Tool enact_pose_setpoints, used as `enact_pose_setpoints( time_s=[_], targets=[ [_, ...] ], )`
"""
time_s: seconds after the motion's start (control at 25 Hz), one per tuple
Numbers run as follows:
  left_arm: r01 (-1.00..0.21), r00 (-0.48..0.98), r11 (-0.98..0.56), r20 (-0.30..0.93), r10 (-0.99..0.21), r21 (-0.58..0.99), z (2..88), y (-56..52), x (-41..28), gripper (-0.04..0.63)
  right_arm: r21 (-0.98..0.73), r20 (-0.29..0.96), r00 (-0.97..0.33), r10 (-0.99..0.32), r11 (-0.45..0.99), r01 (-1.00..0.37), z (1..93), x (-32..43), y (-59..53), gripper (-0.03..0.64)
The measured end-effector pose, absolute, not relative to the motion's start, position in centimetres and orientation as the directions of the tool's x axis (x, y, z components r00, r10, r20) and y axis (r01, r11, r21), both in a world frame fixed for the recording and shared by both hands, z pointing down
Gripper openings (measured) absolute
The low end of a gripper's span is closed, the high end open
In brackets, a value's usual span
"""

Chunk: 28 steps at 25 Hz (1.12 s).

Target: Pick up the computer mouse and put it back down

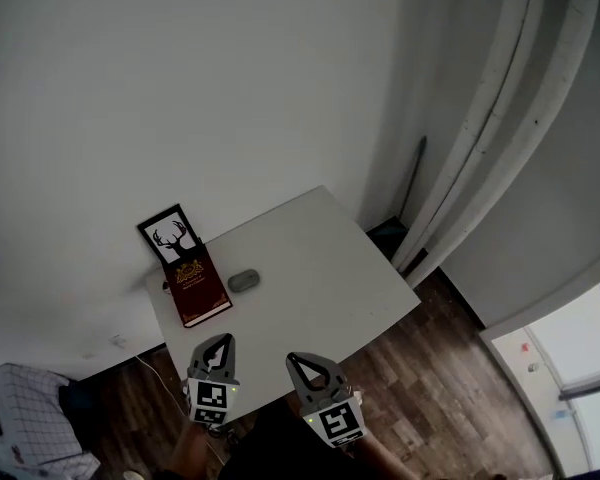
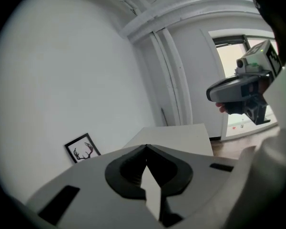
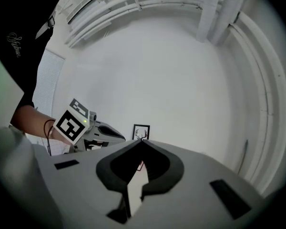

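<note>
A grey computer mouse [image 1: 244, 281] lies on the white table [image 1: 320, 268], near its left end, just right of a dark red book [image 1: 199, 288]. Both grippers hover at the table's near edge, well short of the mouse. My left gripper [image 1: 223, 340] is shut with nothing in it, and its tips [image 2: 145, 147] meet in the left gripper view. My right gripper [image 1: 298, 360] is also shut and empty, with its tips [image 3: 142, 141] touching in the right gripper view. The mouse is hidden in both gripper views.
A framed deer-antler picture [image 1: 169, 235] leans on the white wall behind the book. A dark stick [image 1: 414, 178] stands in the corner beside white door trim. Wooden floor [image 1: 450, 388] runs right of the table; checked cloth [image 1: 25, 408] lies at lower left.
</note>
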<state>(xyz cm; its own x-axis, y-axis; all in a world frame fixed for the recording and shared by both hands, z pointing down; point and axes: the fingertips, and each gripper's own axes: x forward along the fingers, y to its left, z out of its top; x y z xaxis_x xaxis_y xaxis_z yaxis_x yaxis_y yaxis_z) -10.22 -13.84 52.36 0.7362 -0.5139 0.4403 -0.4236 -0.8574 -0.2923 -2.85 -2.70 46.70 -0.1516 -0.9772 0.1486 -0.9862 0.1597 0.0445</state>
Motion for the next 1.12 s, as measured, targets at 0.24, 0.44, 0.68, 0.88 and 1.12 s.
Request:
enact_pose_setpoints(
  time_s=[0.24, 0.44, 0.68, 0.88, 1.12],
  targets=[
    [-0.088, 0.66, -0.832, 0.593, -0.461, -0.548, 55.5, -19.8, -6.7, 0.002, 0.057, 0.141, -0.053, -0.989, 0.061, -0.996, 46.8, 1.0, -4.8, 0.02],
    [0.033, 0.588, -0.854, 0.701, -0.403, -0.519, 60.0, -24.6, -4.1, 0.12, 0.051, 0.167, 0.01, -0.986, -0.002, -0.999, 48.1, 2.9, -6.1, 0.02],
    [0.113, 0.477, -0.92, 0.833, -0.28, -0.374, 66.9, -28.8, -1.5, 0.254, 0.043, 0.246, 0.076, -0.966, -0.067, -0.997, 50.9, 4.4, -5.6, 0.02],
    [0.175, 0.369, -0.948, 0.911, -0.187, -0.266, 72.6, -31.6, 0.3, 0.317, 0.061, 0.296, 0.14, -0.945, -0.127, -0.99, 52.0, 6.3, -4.9, 0.02],
    [0.212, 0.256, -0.971, 0.965, -0.05, -0.106, 76.4, -32.9, 1.3, 0.344, 0.069, 0.357, 0.177, -0.917, -0.163, -0.984, 53.3, 7.3, -3.7, 0.02]
  ],
)
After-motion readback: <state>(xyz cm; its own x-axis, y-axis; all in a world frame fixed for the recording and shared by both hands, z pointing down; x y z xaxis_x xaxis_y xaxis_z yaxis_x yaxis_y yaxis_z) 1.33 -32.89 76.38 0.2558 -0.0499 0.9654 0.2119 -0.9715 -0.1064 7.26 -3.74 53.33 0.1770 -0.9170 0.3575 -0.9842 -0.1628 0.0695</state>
